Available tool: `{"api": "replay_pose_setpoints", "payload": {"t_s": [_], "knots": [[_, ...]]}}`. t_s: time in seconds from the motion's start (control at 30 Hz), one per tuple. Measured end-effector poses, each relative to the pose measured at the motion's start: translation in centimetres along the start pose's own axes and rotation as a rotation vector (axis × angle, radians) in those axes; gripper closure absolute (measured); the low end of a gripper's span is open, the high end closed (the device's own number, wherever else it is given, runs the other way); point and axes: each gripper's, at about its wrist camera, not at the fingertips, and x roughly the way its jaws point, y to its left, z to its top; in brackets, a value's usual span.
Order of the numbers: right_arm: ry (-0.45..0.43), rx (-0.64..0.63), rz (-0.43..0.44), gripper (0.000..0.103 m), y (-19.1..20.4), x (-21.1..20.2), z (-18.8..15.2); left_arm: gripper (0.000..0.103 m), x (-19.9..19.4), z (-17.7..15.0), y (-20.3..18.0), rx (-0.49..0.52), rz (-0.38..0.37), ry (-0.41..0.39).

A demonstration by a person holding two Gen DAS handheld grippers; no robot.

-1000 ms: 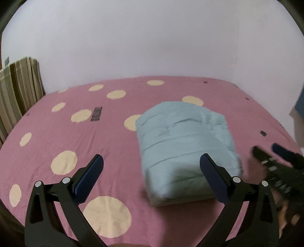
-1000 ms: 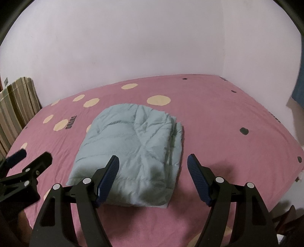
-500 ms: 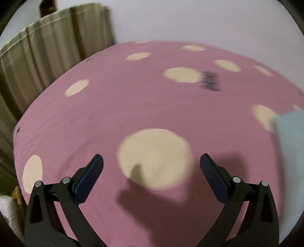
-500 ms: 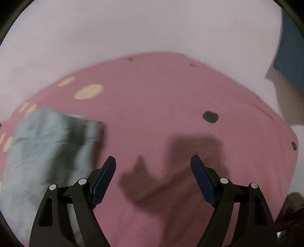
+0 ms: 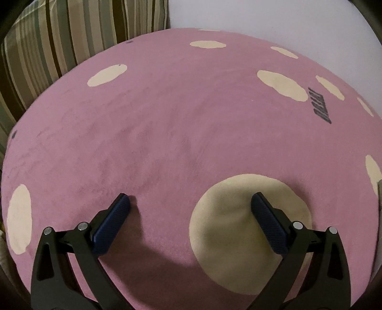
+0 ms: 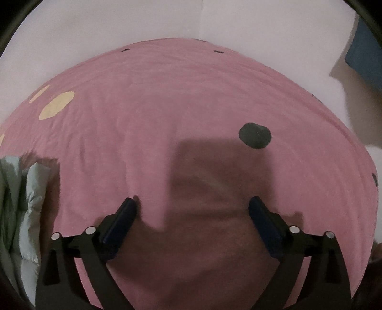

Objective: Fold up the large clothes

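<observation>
The folded pale blue puffy jacket (image 6: 21,214) lies at the left edge of the right wrist view, on the pink bed cover (image 6: 179,100). My right gripper (image 6: 192,202) sits to its right, tips down on the bare cover, jaws still opening with nothing between them. In the left wrist view the jacket shows only as a sliver at the far right edge. My left gripper (image 5: 189,199) is open, its tips resting on the pink cover (image 5: 179,119), the right fingertip (image 5: 259,200) on a cream dot (image 5: 238,238). Nothing is held.
Striped cushion or curtain (image 5: 59,40) stands at the bed's far left. White wall (image 6: 167,19) runs behind the bed. A blue object (image 6: 365,62) hangs at the right. A dark spot (image 6: 255,135) and cream dots mark the cover.
Both grippers swung away from the folded jacket, left one leftward and right one rightward, and sank onto the bare bed cover. The right jaws widened.
</observation>
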Motion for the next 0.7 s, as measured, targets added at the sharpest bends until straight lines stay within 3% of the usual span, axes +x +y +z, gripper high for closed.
{"api": "replay_pose_setpoints", "payload": {"t_s": [0.7], "knots": [[0.018, 0.017, 0.024, 0.005, -0.12, 0.57, 0.94, 0.002, -0.02, -0.12, -0.16, 0.007, 0.009, 0.000]]}}
